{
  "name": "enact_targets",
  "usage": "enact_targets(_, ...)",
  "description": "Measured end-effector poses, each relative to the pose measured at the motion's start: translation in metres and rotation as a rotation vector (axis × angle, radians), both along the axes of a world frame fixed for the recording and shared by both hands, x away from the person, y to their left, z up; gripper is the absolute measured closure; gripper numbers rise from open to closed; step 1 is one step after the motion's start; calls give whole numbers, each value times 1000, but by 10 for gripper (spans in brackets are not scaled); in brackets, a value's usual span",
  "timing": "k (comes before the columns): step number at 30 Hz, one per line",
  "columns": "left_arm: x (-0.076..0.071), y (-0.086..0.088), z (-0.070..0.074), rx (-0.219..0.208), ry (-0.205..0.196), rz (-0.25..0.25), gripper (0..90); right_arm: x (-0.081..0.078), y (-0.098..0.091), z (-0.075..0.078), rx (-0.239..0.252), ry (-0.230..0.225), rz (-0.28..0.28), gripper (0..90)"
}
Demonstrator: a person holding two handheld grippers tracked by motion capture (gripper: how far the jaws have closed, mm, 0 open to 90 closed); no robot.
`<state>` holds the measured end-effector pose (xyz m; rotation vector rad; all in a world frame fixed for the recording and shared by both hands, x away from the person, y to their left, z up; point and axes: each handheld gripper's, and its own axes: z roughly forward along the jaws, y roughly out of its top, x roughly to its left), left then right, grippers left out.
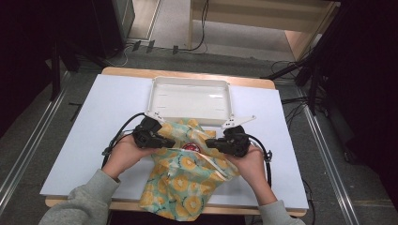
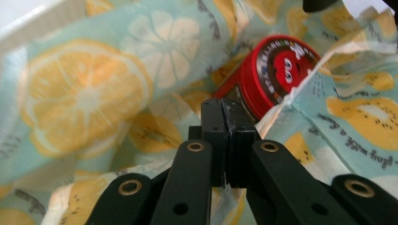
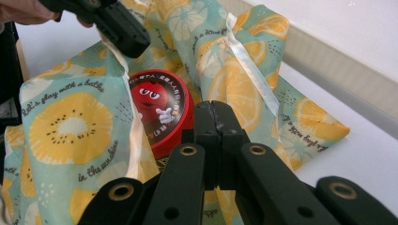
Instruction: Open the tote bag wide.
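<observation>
From my station I see a white table top [image 1: 84,140] on a wooden board, its edge [image 1: 187,74] showing at the far side. Grey carpeted floor [image 1: 33,140] surrounds it, with metal floor rails [image 1: 328,154] on both sides. Black cables [image 1: 202,33] trail past pale wooden furniture [image 1: 263,18]. The side margins are dark.

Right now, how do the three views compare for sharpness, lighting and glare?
High view: evenly lit, soft overall, dark room edges; mild sheen on the white tray. Left gripper view: the red tin is fairly sharp, the fruit-print cloth at left is blurred, and the top left is washed out. Right gripper view: tin and cloth lettering read crisply; the near black links are slightly soft.
</observation>
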<state>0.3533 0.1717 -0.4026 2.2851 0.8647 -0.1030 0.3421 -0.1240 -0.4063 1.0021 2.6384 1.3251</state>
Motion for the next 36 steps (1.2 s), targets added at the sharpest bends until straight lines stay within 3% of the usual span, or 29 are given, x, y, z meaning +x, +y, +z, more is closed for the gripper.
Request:
enact_targets(4,-7,4,-2,-15,12,0,894,-1,-1,-3,-2,8,-8,900)
enact_targets(13,-20,12,-5,-39,0,-4,894,-4,-2,-7,-2,13,-11,900)
enact_targets(21,-42,11,-7,-58,-8,-26,894,-6,-2,-12,-2,27,-12,900)
enact_targets(29,-60,18,-14,-117,4,-22,894,-8,-3,-15,-2,29,-8,900)
enact_targets(36,-74,11,-24,-98,2,-42,891,-9,2,-18,-22,32,2,900)
